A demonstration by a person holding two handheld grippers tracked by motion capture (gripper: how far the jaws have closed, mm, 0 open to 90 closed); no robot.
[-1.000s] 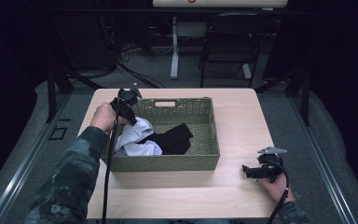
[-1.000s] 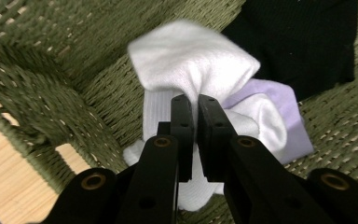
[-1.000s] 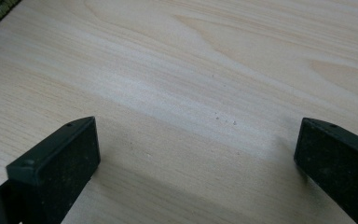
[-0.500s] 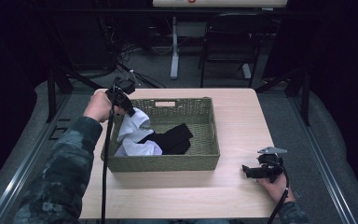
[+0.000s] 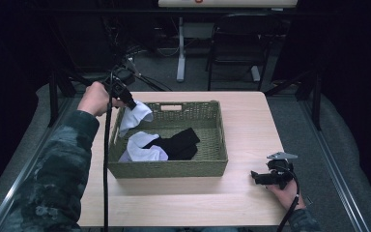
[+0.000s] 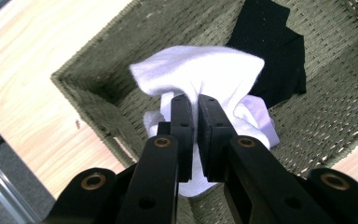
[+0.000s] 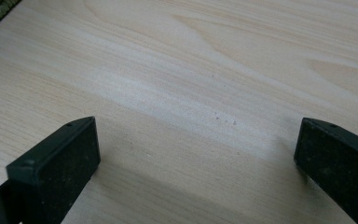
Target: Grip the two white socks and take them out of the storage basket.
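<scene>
While the left gripper (image 6: 193, 100) is squeezed tight on the white sock (image 5: 134, 116), the sock hangs down over the basket's (image 5: 174, 168) far left corner; the right gripper (image 5: 260, 177) rests wide open on the table (image 5: 251, 121), well apart.

The sock (image 5: 136, 115) pinched in the left hand-held gripper (image 6: 195, 105) is plain white, and that gripper's jaws are black with small brass-coloured rivets. The basket (image 5: 174, 168) is olive-green wicker with a close woven pattern. In it lie another white sock (image 5: 145, 149) and a black garment (image 5: 181, 143). The counter (image 5: 251, 121) is pale wood with fine grain. The sleeve (image 5: 58, 179) bears grey-green camouflage. The right hand-held gripper (image 5: 257, 177) is black.
</scene>
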